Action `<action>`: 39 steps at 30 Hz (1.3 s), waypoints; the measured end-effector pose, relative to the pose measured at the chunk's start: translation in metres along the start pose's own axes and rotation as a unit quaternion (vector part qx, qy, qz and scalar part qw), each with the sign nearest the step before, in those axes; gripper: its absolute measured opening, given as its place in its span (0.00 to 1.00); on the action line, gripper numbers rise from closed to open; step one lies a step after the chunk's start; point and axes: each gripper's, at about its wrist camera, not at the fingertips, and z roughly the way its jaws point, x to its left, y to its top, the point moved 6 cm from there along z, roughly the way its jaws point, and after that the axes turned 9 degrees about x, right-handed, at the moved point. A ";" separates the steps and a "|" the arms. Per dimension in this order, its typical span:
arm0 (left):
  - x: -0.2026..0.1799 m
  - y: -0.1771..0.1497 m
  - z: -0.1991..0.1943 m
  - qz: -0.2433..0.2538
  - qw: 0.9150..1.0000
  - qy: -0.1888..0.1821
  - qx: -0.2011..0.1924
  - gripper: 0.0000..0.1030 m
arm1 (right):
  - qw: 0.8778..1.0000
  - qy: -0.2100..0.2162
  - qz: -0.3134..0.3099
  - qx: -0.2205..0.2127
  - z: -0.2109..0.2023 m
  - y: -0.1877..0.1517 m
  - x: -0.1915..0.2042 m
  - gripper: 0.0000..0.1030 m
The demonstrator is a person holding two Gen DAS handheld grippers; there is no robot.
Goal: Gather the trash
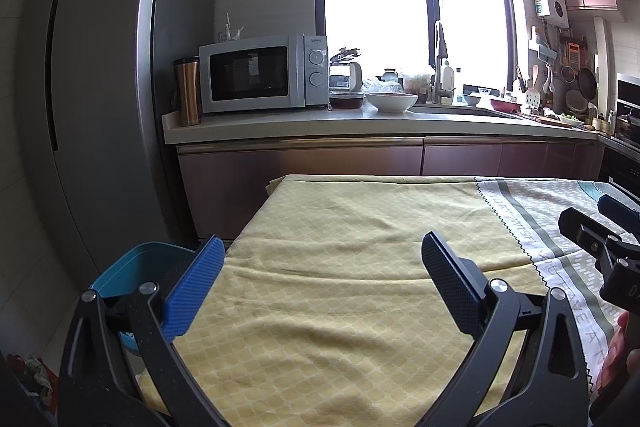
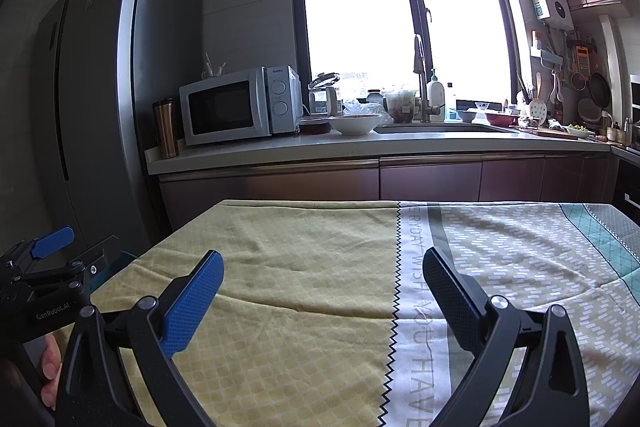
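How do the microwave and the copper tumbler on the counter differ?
The microwave is a wide white box with a dark door window and two round dials; the copper tumbler is a tall, narrow cylinder with a black lid. The microwave sits further back along the counter; the tumbler stands at its left end, near the fridge. Both rest upright on the same counter, side by side. Whether they touch is unclear.

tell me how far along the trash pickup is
Looks done or nearly so: the tablecloth shows no trash. Both tongs, left and right, are open and empty. The blue bin sits beside the table; its contents are hidden, so nothing visible remains.
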 end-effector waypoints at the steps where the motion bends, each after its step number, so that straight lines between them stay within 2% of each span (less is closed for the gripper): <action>1: 0.000 0.000 0.000 0.000 1.000 0.000 0.000 0.95 | 1.000 0.000 0.000 0.000 0.000 0.000 0.000 0.93; 39: -0.005 -0.005 0.003 -0.001 1.000 -0.004 0.003 0.95 | 1.000 -0.003 0.003 0.001 0.000 -0.004 0.000 0.94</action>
